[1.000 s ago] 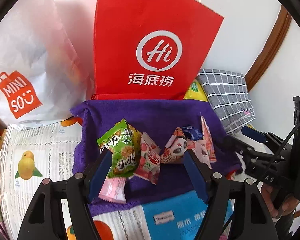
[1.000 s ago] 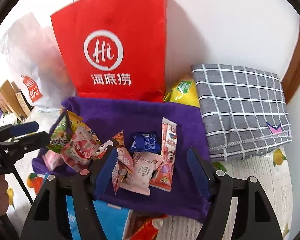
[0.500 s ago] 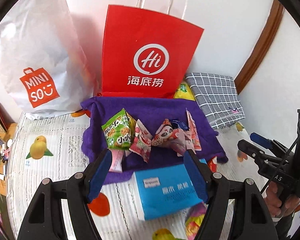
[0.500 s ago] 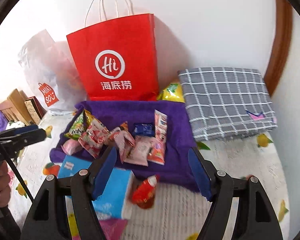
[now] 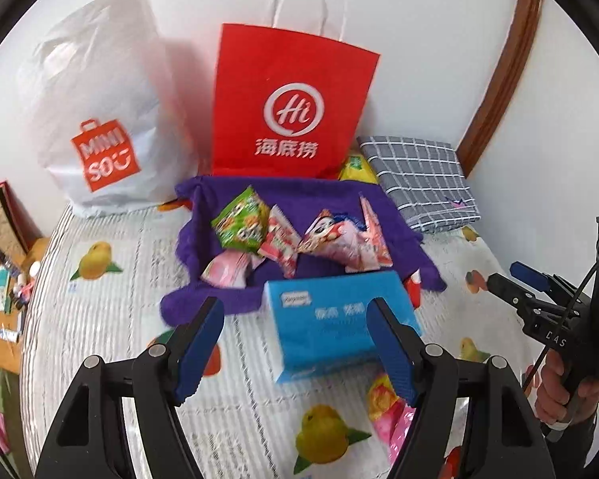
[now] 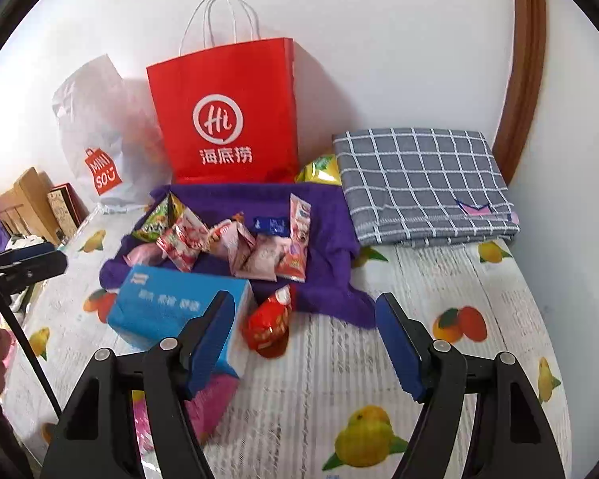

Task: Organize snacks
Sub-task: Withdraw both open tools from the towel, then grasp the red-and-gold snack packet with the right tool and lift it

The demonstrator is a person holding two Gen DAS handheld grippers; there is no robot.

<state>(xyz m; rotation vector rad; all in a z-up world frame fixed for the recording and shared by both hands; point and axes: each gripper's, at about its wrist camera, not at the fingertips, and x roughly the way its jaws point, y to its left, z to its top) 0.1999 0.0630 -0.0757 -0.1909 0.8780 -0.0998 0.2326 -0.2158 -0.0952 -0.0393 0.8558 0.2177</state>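
Note:
Several snack packets lie on a purple towel (image 5: pixel 331 195) (image 6: pixel 327 215): a green packet (image 5: pixel 241 223) (image 6: pixel 155 221) at the left, pink and red ones (image 5: pixel 343 241) (image 6: pixel 259 251) in the middle, a small blue one (image 6: pixel 270 224). A blue tissue box (image 5: pixel 335 319) (image 6: pixel 171 311) sits at the towel's near edge, a red packet (image 6: pixel 271 321) beside it. My left gripper (image 5: pixel 295 343) is open and empty, above the sheet near the box. My right gripper (image 6: pixel 305 339) is open and empty too, near the red packet.
A red paper bag (image 5: pixel 291 107) (image 6: pixel 227 115) and a white plastic bag (image 5: pixel 100 111) (image 6: pixel 100 127) stand against the wall. A folded grey checked cloth (image 5: pixel 419 183) (image 6: pixel 423 187) lies right. A pink packet (image 5: pixel 391 411) lies close by. The fruit-print sheet (image 6: pixel 339 379) covers the bed.
Both grippers have pulled back and slightly up from the towel, so the snacks look smaller and the tissue box, red packet and more sheet have come into view. Jaws unchanged.

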